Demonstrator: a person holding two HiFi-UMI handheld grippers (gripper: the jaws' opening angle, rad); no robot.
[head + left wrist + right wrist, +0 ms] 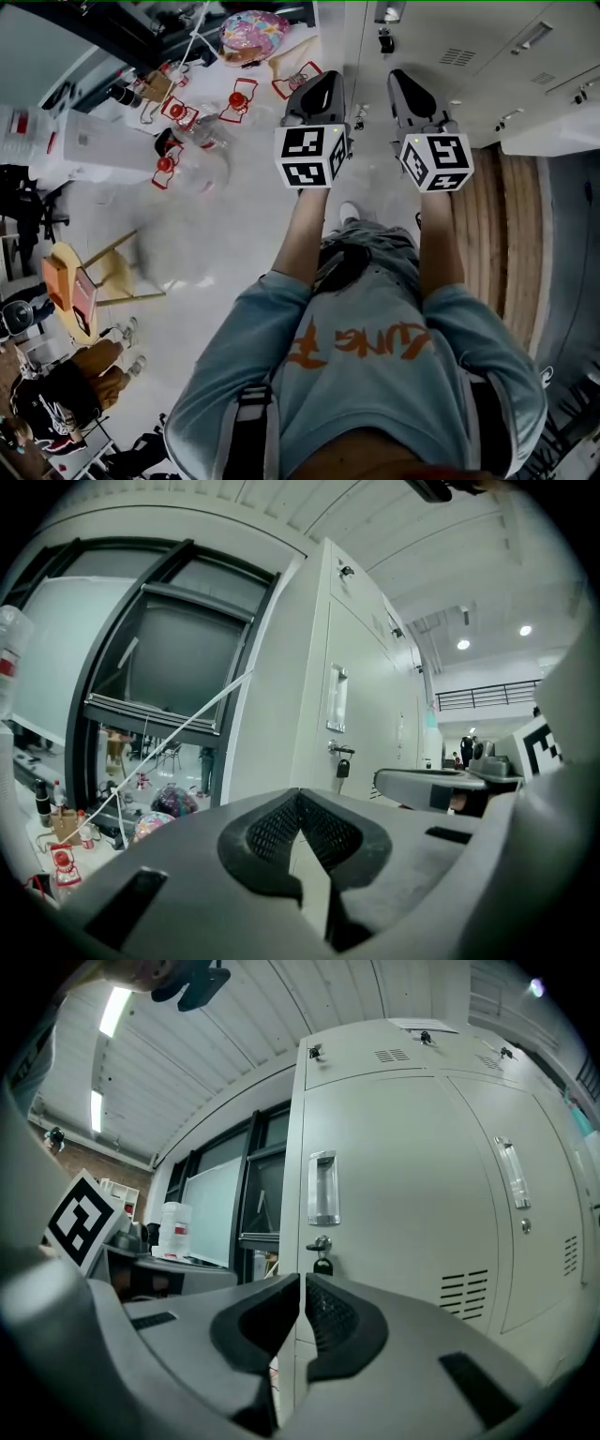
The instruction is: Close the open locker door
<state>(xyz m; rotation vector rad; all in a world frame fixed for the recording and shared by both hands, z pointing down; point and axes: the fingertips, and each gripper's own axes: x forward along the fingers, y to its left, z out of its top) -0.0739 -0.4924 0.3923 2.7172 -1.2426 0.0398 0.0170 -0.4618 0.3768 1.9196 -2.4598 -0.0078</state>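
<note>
Right gripper (302,1281) jaws pressed together, empty, facing the pale grey metal locker door (394,1194), which looks flush with its cabinet. Left gripper (300,794) also closed, empty, left of that door.

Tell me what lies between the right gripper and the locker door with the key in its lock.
Nothing: the right gripper view shows the right gripper, jaws together and empty, facing the locker door across bare air.

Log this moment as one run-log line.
left gripper: shut, empty | right gripper: shut, empty | locker door: ahead of right gripper, looks closed, untouched | padlock: hangs below handle
</note>
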